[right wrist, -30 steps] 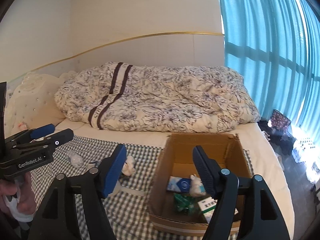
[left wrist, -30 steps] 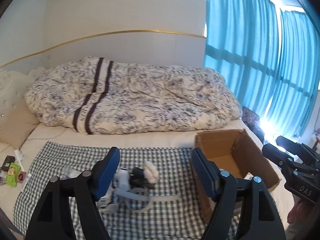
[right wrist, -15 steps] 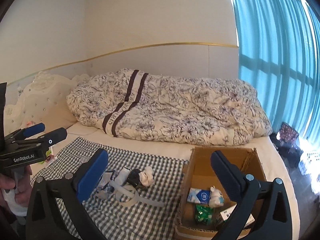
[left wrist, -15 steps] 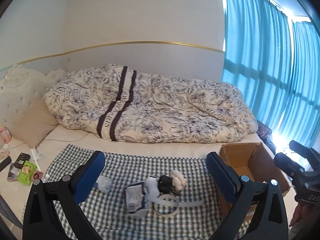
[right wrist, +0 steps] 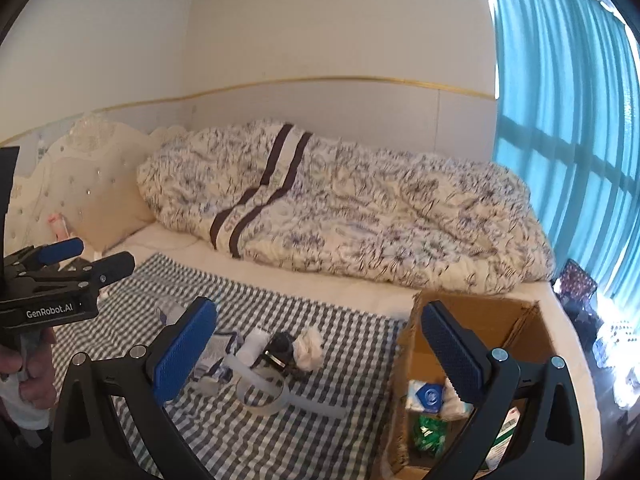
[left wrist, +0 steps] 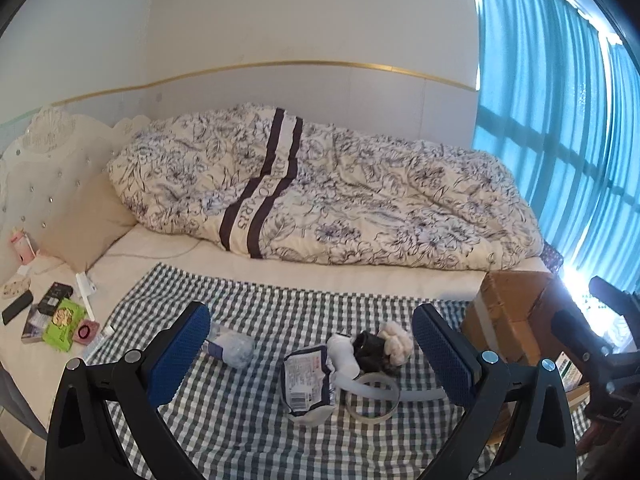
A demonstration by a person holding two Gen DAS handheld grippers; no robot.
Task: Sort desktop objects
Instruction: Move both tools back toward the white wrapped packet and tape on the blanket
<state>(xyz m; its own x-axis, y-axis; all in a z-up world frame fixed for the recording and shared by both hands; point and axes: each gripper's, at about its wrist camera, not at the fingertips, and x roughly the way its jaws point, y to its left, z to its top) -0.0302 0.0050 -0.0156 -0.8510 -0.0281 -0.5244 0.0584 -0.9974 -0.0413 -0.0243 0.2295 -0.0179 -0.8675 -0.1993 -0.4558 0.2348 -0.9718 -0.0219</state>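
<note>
Small objects lie clustered on a checked cloth (left wrist: 256, 412): a crumpled white packet (left wrist: 307, 380), a white roll (left wrist: 343, 354), a black item (left wrist: 370, 350), a white fluffy ball (left wrist: 396, 340), a clear strap loop (left wrist: 372, 398) and a plastic bottle (left wrist: 234, 348). My left gripper (left wrist: 310, 352) hovers open above them, holding nothing. My right gripper (right wrist: 320, 352) is open too, over the same cluster (right wrist: 280, 354) and beside the cardboard box (right wrist: 480, 308). The box holds a blue-white pack (right wrist: 426, 394) and a green wrapper (right wrist: 428, 432).
A floral duvet (left wrist: 340, 196) fills the back of the bed. At the left lie a green packet (left wrist: 64, 322), a phone (left wrist: 17, 307) and small boxes by a pillow (left wrist: 86, 222). Blue curtains (left wrist: 560, 120) hang at the right. A hand (right wrist: 28, 376) holds the left gripper's handle.
Both grippers have pulled back and swung left, and their jaws have spread wider. The box has slid toward the right edge of each view.
</note>
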